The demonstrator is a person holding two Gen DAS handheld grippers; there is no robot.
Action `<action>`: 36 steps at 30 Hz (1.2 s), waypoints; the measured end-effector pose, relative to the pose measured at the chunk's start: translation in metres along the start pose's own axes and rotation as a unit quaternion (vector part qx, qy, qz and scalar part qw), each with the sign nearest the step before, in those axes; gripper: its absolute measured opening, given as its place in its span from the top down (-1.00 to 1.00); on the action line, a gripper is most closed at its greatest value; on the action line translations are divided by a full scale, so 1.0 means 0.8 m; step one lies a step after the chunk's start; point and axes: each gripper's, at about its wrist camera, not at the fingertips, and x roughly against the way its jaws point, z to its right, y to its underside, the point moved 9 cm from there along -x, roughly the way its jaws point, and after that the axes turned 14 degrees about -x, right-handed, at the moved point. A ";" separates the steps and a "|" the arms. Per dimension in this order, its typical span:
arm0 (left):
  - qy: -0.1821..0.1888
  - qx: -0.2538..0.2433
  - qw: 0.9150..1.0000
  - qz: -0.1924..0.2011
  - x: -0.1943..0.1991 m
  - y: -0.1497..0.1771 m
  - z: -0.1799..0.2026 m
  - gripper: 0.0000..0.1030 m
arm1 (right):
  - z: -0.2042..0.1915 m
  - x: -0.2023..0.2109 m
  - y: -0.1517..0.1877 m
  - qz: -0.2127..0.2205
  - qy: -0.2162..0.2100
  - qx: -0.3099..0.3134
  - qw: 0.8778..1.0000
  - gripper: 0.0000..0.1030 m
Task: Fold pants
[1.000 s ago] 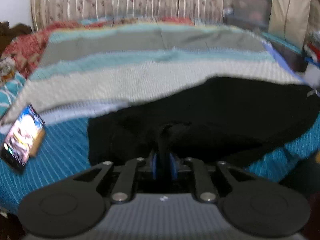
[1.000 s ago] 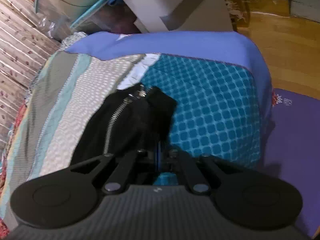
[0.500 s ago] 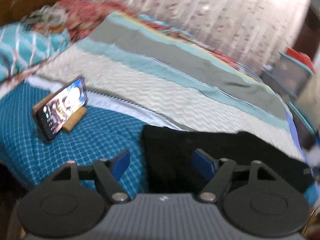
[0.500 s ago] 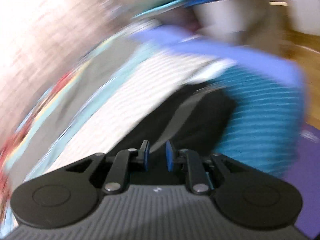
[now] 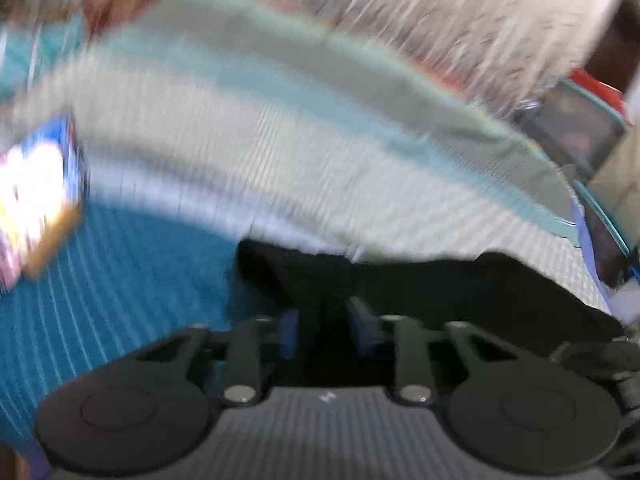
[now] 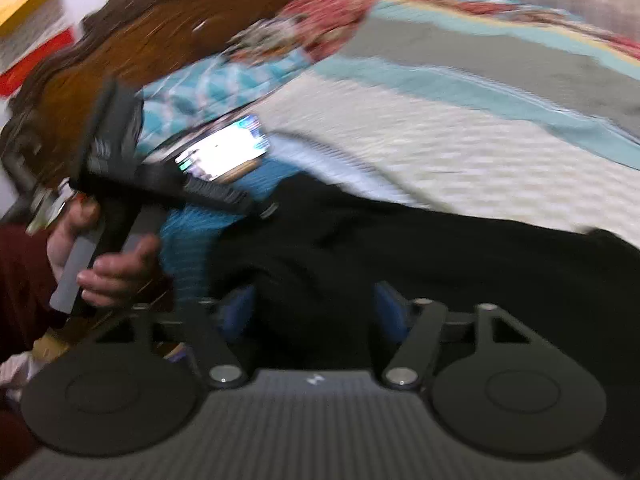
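Observation:
The black pants point(image 5: 460, 288) lie across the near side of the bed, on the teal sheet and the striped blanket. In the blurred left wrist view my left gripper point(image 5: 325, 330) is at the pants' left end; its jaws are closing, with black fabric pinched between the blue pads. In the right wrist view the pants point(image 6: 460, 264) fill the lower right. My right gripper point(image 6: 315, 312) is closing, but its pads still stand wide apart with a hump of black fabric between them. A hand point(image 6: 108, 256) holds the left gripper point(image 6: 262, 210), whose tip is at the pants' edge.
A lit phone point(image 5: 32, 200) on a small stand sits on the teal sheet point(image 5: 120, 280), left of the pants; it shows again as the phone point(image 6: 224, 156). The striped blanket point(image 5: 320, 152) covers the far side. A wooden headboard point(image 6: 160, 32) and storage boxes point(image 5: 576, 120) border the bed.
My left gripper let go, opened wide, shifted along the pants' left end and closed on fabric again. My right gripper released the zipper end, swung far across and rolled; its pads now stand wider.

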 end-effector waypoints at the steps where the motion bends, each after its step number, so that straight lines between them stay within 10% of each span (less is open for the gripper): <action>1: -0.010 -0.022 0.999 0.034 0.019 -0.015 0.006 0.87 | -0.003 -0.008 0.000 -0.010 -0.002 0.002 1.000 0.84; 5: -0.046 -0.054 0.992 0.108 0.062 -0.050 0.003 0.87 | -0.015 -0.033 0.017 -0.044 -0.010 -0.001 0.999 0.84; 10: -0.082 0.000 0.997 0.002 0.013 0.004 -0.034 0.66 | -0.015 -0.070 0.036 -0.055 0.027 0.013 0.998 0.79; 18: -0.053 0.086 0.995 -0.003 0.039 0.033 -0.045 -0.48 | 0.010 0.006 0.027 0.001 -0.003 -0.066 0.998 0.17; 23: -0.019 0.092 0.995 -0.028 0.034 0.056 -0.013 -0.37 | 0.060 0.047 0.042 0.037 0.037 -0.128 0.990 0.17; 27: -0.120 -0.011 0.985 -0.120 -0.008 0.095 0.005 -0.39 | 0.126 0.054 0.071 0.024 0.086 -0.224 0.970 0.24; 36: -0.155 -0.053 0.983 -0.081 0.052 0.063 0.029 -0.37 | 0.152 0.114 0.074 0.085 0.046 -0.294 0.951 0.28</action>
